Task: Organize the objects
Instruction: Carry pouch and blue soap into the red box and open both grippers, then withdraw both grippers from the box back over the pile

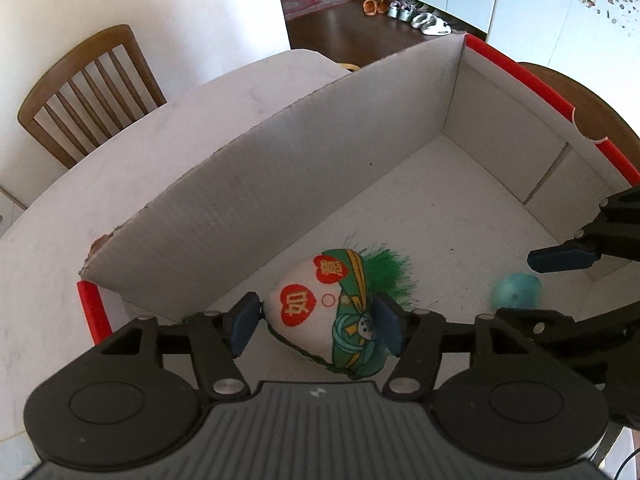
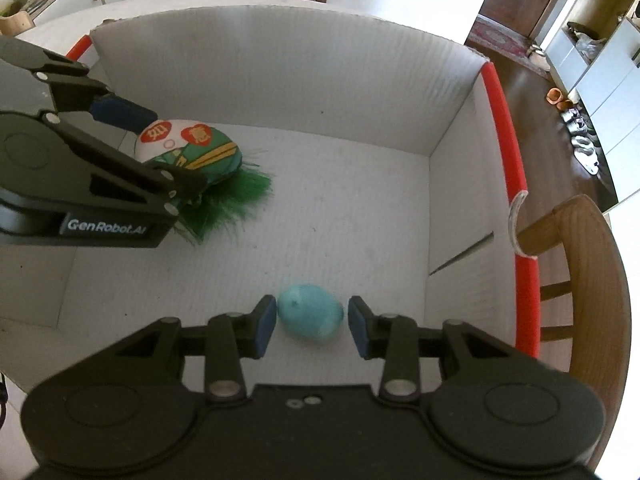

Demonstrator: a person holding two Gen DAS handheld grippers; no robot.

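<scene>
A white and green fabric sachet (image 1: 308, 312) with red heart patches and a green tassel lies on the floor of a white cardboard box (image 1: 280, 184). My left gripper (image 1: 316, 308) straddles it, jaws open, pads close beside it. A teal egg-shaped object (image 2: 310, 316) rests on the box floor between the pads of my right gripper (image 2: 312, 312), with a small gap showing on its right side. The right wrist view also shows the sachet (image 2: 192, 148) with the left gripper (image 2: 160, 152) around it. In the left wrist view the right gripper (image 1: 532, 288) reaches in over the teal object (image 1: 516, 289).
The box (image 2: 280, 80) has red-taped rims (image 2: 508, 128) and stands on a pale round table (image 1: 120, 168). Wooden chairs (image 1: 88, 92) (image 2: 576, 264) flank the table. Beyond are a dark wood floor, shoes (image 1: 404, 10) and cabinets.
</scene>
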